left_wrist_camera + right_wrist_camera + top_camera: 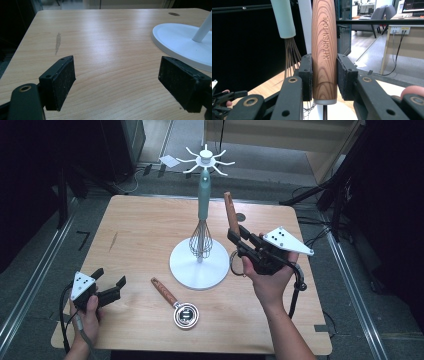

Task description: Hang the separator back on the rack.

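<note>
While the left gripper [111, 285] rested on the bench [135, 235], fingers apart, the right gripper [236, 236] clamped a wooden handle [230, 212] upright

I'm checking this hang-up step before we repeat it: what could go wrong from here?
1. The right gripper clamps the wooden-handled tool near the handle's lower end, so it may pivot or slip between the fingers.
2. The whisk already hangs on the white rack close by; the handle might knock it.
3. A push on an upper hook could tip the rack, since the open left gripper isn't steadying its base.
</note>
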`<action>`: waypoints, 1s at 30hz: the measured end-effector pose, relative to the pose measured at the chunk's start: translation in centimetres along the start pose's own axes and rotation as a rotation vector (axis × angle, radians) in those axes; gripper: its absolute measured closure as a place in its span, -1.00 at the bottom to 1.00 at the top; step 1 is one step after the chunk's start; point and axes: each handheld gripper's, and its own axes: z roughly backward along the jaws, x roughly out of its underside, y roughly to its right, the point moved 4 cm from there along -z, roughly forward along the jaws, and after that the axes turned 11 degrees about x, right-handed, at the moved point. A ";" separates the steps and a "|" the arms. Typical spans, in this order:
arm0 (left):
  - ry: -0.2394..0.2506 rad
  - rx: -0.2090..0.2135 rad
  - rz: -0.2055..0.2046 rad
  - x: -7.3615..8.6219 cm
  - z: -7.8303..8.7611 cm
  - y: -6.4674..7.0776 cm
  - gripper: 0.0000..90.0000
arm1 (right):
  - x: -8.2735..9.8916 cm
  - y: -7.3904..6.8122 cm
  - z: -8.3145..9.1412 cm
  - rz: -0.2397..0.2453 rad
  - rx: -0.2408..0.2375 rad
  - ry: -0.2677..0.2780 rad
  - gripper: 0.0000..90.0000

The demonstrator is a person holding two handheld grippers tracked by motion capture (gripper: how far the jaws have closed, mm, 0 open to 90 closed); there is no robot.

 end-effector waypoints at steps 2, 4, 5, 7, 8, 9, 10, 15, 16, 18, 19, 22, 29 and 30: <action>0.001 0.000 0.001 0.0 0.0 0.0 -0.68 | -0.2 0.0 0.1 0.000 0.002 0.008 0.56; 0.001 -0.001 0.001 0.0 0.0 0.0 -0.68 | -0.4 0.0 0.1 -0.002 0.003 0.016 0.56; 0.001 -0.001 0.001 0.0 0.0 0.0 -0.68 | -0.4 -0.1 0.2 -0.002 0.004 0.022 0.56; 0.001 -0.001 0.001 0.0 0.0 0.0 -0.68 | -0.6 -0.1 0.2 -0.004 0.001 0.030 0.56; 0.001 -0.001 0.002 0.0 0.0 0.0 -0.68 | -0.7 -0.1 0.2 0.001 0.002 0.038 0.56; 0.001 -0.001 0.002 0.0 0.0 0.0 -0.68 | -0.8 -0.1 0.3 -0.003 0.002 0.043 0.56; 0.001 -0.001 0.002 0.0 0.0 0.0 -0.68 | -0.9 -0.2 0.3 -0.003 0.000 0.047 0.56; 0.002 -0.001 0.002 0.0 0.0 0.0 -0.68 | -1.4 -0.3 0.4 0.003 -0.002 0.064 0.56; 0.002 -0.002 0.003 0.0 0.0 0.0 -0.68 | -1.5 -0.3 0.5 0.004 -0.003 0.065 0.56; 0.001 -0.001 0.003 0.0 0.0 0.0 -0.68 | -1.6 -0.4 0.5 0.009 -0.004 0.072 0.56; 0.001 -0.001 0.002 0.0 0.0 0.0 -0.68 | -1.7 -0.5 0.5 0.007 -0.005 0.072 0.56; 0.002 -0.001 0.005 0.0 0.0 0.0 -0.68 | -2.0 -0.6 0.6 0.012 -0.006 0.086 0.56; 0.002 0.001 0.005 0.0 0.0 0.0 -0.68 | -2.5 -0.7 0.7 0.008 -0.007 0.096 0.56; 0.002 0.001 0.005 0.0 0.0 0.0 -0.68 | -2.6 -0.7 0.7 0.007 -0.005 0.099 0.56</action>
